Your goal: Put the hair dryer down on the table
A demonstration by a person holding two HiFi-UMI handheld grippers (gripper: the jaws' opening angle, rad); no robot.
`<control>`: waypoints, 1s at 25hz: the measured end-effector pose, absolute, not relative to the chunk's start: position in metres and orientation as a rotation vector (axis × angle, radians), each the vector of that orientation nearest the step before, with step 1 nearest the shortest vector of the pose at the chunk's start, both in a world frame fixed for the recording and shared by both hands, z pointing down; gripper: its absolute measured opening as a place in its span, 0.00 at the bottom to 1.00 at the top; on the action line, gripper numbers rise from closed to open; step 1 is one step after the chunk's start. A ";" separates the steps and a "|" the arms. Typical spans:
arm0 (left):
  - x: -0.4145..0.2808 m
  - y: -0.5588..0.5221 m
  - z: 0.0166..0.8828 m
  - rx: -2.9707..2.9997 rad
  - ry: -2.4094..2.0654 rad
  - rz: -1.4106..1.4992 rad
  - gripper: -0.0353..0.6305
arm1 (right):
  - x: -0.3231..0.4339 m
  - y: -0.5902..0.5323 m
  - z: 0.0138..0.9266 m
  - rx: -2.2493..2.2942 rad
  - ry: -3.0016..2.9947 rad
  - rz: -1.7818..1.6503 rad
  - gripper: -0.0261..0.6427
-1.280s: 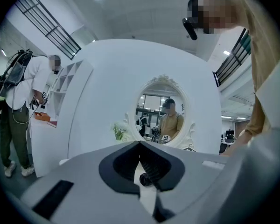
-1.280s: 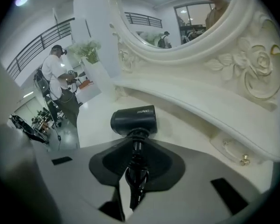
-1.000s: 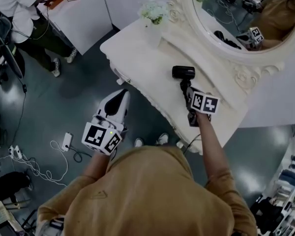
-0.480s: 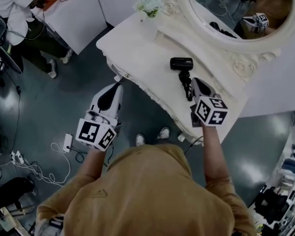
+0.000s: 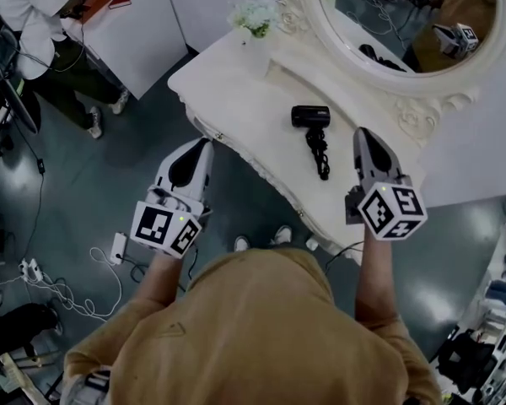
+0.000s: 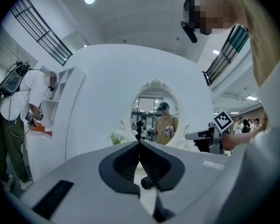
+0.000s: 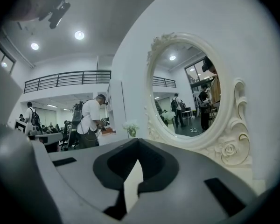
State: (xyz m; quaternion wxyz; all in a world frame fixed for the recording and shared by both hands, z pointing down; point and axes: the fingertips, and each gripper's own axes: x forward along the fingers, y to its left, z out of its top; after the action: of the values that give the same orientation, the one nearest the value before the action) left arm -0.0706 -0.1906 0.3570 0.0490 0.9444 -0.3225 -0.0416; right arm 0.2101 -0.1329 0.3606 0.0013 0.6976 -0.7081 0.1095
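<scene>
Technician: State the position of the hair dryer (image 5: 312,118).

Inspector: It lies on its side on the white dressing table (image 5: 228,83), in front of the oval mirror (image 5: 422,78). The black barrel sits toward the mirror. The handle and cord (image 5: 320,154) run from it toward the table's near edge. No gripper touches it.

Technician: State the condition of the right gripper (image 5: 362,131).

Inspector: Clenched and empty. In the right gripper view the two dark pads meet at the tip, with nothing between them. In the head view it stands just to the right of the dryer, clear of it, over the near part of the table. Its marker cube (image 5: 392,212) is toward the person.

Technician: And the left gripper (image 5: 205,142)?

Inspector: Also clenched and empty. In the left gripper view the jaws close to a point, and only the mirror and the wall show beyond them. In the head view it is off the table's front edge, over the dark floor, with its tip toward the table. It is well apart from the dryer.

Technician: List other items in view.

Inspector: White flowers in a vase (image 5: 255,15) stand at the far left corner of the table, beside the mirror's carved frame. A second person in a white shirt (image 5: 29,15) stands at a separate white counter (image 5: 143,24) at upper left. Cables (image 5: 59,285) lie on the floor at lower left.
</scene>
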 end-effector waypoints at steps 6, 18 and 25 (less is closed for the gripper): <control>-0.064 -0.193 0.342 2.885 -1.027 -0.152 0.06 | 0.222 -0.121 0.319 2.229 -2.311 0.241 0.04; -0.058 -0.193 0.317 2.890 -1.100 -0.227 0.06 | 0.241 -0.102 0.278 2.303 -2.380 0.153 0.04; -0.069 -0.194 0.307 2.869 -1.157 -0.262 0.06 | 0.252 -0.088 0.274 2.348 -2.386 0.187 0.04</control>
State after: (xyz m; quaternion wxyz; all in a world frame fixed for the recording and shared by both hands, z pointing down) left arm -0.0693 -0.1941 0.3067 0.0187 0.9240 -0.3726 -0.0845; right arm 0.2518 -0.0880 0.2741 -0.1054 0.6964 -0.7078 0.0554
